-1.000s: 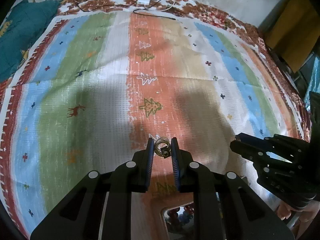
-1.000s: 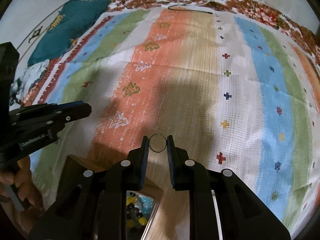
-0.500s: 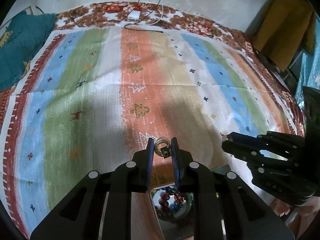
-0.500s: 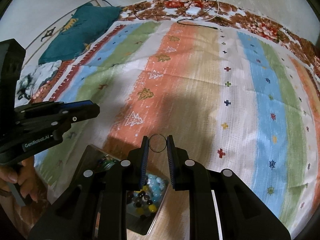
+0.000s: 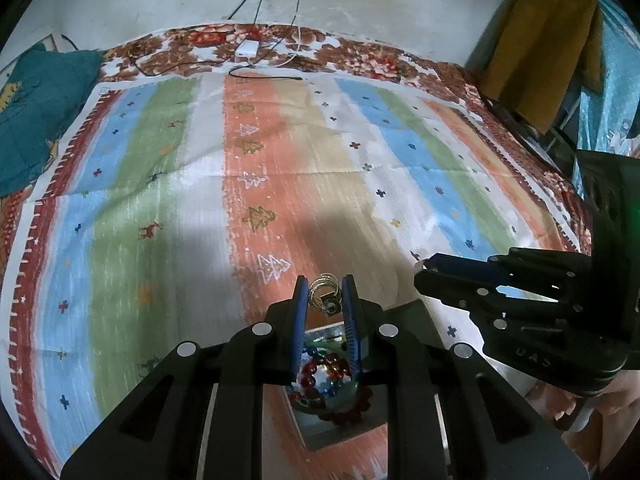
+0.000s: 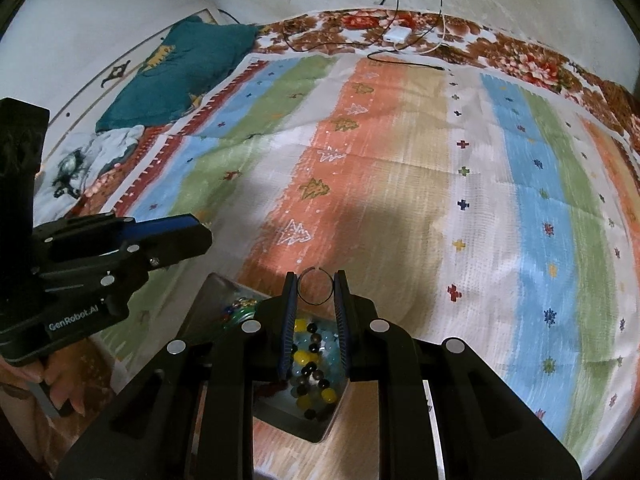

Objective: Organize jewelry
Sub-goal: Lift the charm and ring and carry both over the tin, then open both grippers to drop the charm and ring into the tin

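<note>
**Both claws hold jewelry above the bead tray**

The left claw [image 5: 324, 294] is pinched narrow on a cluster of thin gold rings [image 5: 323, 289] with a small dark charm hanging at its tips. Directly beneath it, toward 6 o'clock, sits a metal tray [image 5: 332, 424] holding red and blue beaded bracelets [image 5: 326, 376].

The right claw [image 6: 316, 288] is closed on a thin dark wire ring [image 6: 315, 286], held upright between the blue pads. Below it the tray compartment shows yellow, black and pale blue beads [image 6: 310, 360].

The tray rests on a striped bedspread [image 6: 400, 168] patterned with trees and crosses. In the right wrist view, at 9 o'clock, the other claw's body reads "GenRobot.AI". At 12 o'clock a white charger [image 6: 397, 33] and cables lie on the bed's floral edge, a teal cushion [image 6: 180, 68] at 10 o'clock.
</note>
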Demonstrator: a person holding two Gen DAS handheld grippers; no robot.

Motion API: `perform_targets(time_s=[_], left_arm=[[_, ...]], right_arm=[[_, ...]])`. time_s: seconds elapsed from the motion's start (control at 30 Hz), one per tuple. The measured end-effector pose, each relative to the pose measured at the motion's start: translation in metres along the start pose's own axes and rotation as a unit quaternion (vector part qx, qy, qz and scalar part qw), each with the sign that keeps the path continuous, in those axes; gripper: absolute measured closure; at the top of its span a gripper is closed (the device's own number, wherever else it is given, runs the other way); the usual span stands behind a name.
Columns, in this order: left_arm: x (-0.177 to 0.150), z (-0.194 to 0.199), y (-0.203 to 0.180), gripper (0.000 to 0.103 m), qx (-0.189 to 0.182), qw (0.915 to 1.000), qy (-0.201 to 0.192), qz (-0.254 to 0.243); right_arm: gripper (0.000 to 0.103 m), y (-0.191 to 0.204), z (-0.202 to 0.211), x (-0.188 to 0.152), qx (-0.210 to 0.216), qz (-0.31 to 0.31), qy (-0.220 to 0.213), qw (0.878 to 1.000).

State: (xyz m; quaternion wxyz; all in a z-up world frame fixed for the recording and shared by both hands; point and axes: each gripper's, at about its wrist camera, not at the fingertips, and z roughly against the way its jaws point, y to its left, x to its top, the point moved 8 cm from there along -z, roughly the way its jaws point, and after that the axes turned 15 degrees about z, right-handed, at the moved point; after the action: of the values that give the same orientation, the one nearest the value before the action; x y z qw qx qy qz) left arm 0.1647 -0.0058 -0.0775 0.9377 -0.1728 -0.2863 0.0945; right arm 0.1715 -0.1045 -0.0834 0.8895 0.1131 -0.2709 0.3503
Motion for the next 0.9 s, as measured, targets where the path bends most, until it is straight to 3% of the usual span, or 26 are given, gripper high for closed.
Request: perform_targets(time_s=[0.6, 0.67, 0.7, 0.77, 0.9], left_arm=[[-0.026, 0.012, -0.003, 0.086, -0.007, 0.9999, 0.005, 0.013], [-0.027, 0.013, -0.002, 0.072, -0.009, 0.9998, 0.004, 0.019], [-0.027, 0.014, -0.001, 0.065, -0.011, 0.9997, 0.003, 0.021], [-0.028, 0.016, 0.001, 0.062, -0.010, 0.9996, -0.001, 0.026], [-0.030, 0.023, 0.007, 0.049, -0.008, 0.9992, -0.007, 0.039]], right_arm=[[0.084, 0.027, 0.016, -0.016, 0.044, 0.003, -0.012, 0.999], [0.082, 0.030, 0.016, -0.018, 0.054, 0.003, -0.012, 0.998], [0.076, 0.031, 0.017, -0.019, 0.057, 0.001, -0.012, 0.998], [0.067, 0.032, 0.020, -0.021, 0.056, 0.000, -0.016, 0.998], [0.059, 0.032, 0.029, -0.028, 0.040, 0.003, -0.023, 0.999]])
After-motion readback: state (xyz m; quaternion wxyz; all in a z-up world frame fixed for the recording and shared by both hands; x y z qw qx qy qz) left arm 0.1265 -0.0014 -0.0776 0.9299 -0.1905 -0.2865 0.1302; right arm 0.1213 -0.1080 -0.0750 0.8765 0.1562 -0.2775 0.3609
